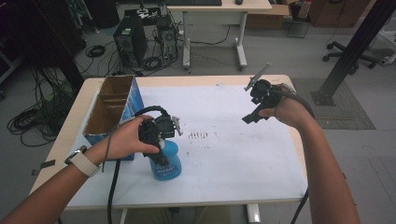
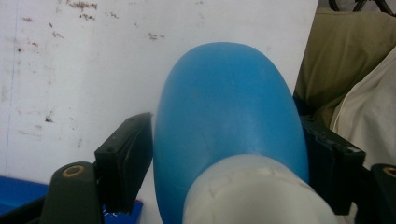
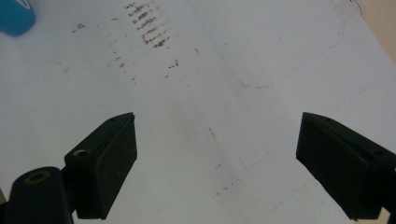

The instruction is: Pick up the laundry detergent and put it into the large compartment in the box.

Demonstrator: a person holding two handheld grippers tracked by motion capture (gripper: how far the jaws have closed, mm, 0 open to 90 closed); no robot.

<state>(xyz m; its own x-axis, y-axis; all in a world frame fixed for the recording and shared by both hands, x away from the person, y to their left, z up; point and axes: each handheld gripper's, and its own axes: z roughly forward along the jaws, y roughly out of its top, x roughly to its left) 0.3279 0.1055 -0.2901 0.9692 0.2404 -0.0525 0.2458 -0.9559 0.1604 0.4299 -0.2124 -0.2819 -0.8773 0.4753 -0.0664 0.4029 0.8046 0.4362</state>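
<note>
At the far left of the table (image 1: 65, 135), a cardboard box (image 1: 109, 109) with blue outer sides stands open at the top, close to the left edge, leaving only a narrow strip of bare tabletop on that side. Just right of the box's near end, the left hand (image 1: 123, 140) holds the left gripper (image 1: 161, 156) pointing down onto a blue bottle (image 1: 166, 163), which stands upright on the white sheet (image 1: 233, 154) in the near-left part of the table, almost touching the box and not far from the near edge. In the left gripper view the bottle's blue body (image 2: 229, 121) sits between the two black jaws, with its pale cap end nearest the camera; the jaw on the right of that view lies against the bottle, the one on the left is at its side with at most a sliver of gap, so the gripper is closed on the bottle. Right of the bottle the sheet lies flat and bare, marked by a patch of dark smudges (image 1: 198, 135) near the middle. Above the far-right part of the sheet, the right hand (image 1: 285, 112) holds the right gripper (image 1: 252, 116) in the air, well apart from the bottle; its jaws stand wide open with nothing between them, over bare sheet. The table's right edge lies just beyond that wrist.
</note>
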